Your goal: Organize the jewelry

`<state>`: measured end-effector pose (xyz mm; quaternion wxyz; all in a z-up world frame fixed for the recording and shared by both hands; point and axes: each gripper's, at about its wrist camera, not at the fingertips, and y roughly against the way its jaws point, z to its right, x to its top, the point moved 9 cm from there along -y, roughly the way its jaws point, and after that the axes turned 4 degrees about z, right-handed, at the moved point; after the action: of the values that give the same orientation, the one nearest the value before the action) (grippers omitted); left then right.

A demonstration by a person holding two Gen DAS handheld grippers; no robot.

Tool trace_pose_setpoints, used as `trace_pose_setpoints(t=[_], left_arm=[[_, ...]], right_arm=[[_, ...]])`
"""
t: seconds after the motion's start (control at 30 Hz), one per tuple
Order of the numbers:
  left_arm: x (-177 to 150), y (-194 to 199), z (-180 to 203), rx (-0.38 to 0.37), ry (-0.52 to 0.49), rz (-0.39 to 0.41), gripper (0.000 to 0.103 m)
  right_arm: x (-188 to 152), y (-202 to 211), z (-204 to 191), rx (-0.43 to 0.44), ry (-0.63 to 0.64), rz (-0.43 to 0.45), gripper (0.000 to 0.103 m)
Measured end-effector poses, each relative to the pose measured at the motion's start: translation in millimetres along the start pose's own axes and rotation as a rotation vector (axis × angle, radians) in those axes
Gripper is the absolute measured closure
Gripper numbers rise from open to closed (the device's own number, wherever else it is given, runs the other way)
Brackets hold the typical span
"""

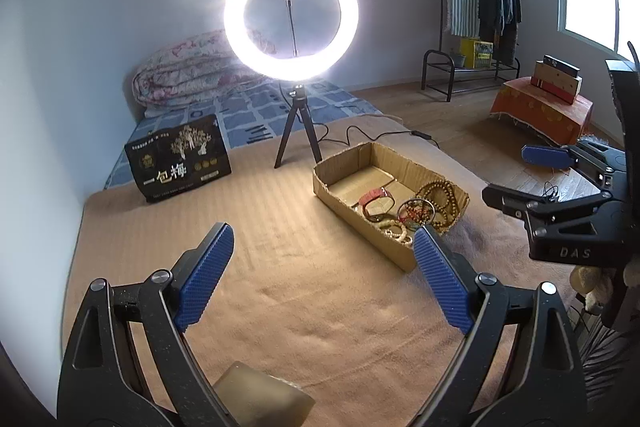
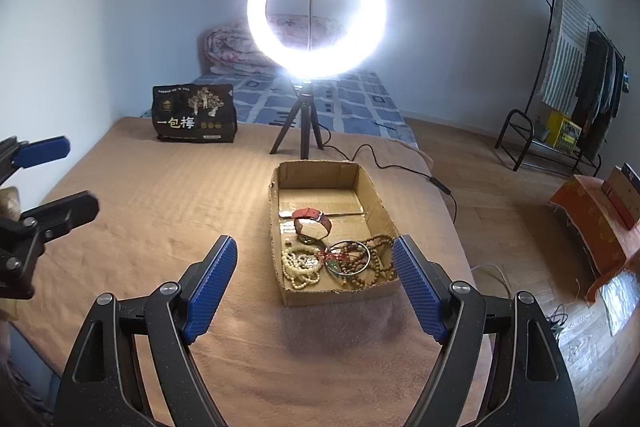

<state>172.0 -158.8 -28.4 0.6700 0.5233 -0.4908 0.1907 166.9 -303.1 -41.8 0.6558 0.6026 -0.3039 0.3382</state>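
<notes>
An open cardboard tray (image 2: 376, 205) (image 1: 342, 195) lies on the tan blanket. In it are a red-strap watch (image 2: 312, 221) (image 1: 376, 197), a cream bead bracelet (image 2: 300, 265), a metal bangle (image 2: 350, 259) and brown wooden beads (image 2: 380, 259) (image 1: 438, 195). My right gripper (image 2: 314, 259) is open and empty, held above the blanket just short of the tray's near end. My left gripper (image 1: 324, 247) is open and empty, to the left of the tray; it shows at the left edge of the right wrist view (image 2: 60, 179).
A lit ring light on a small tripod (image 2: 298, 131) (image 1: 298, 131) stands behind the tray, its cable trailing right. A black snack bag (image 2: 194, 113) (image 1: 178, 159) stands at the back left. A folded quilt, a clothes rack (image 2: 572, 75) and an orange-covered box (image 1: 544, 107) lie beyond.
</notes>
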Motion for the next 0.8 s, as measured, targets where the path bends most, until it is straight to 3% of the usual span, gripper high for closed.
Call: trace_pose_setpoints(t=[0.17,0.8], left_arm=[[-10,-1,-1,0.015,0.007,-0.016,0.002],[-16,-9,-7,0.046,0.016,-0.032,0.001]], right_arm=[[-2,-4,5,-0.018,-0.015,-0.003,0.023],[-3,-6,8,-0.029,-0.027,-0.019,0.023]])
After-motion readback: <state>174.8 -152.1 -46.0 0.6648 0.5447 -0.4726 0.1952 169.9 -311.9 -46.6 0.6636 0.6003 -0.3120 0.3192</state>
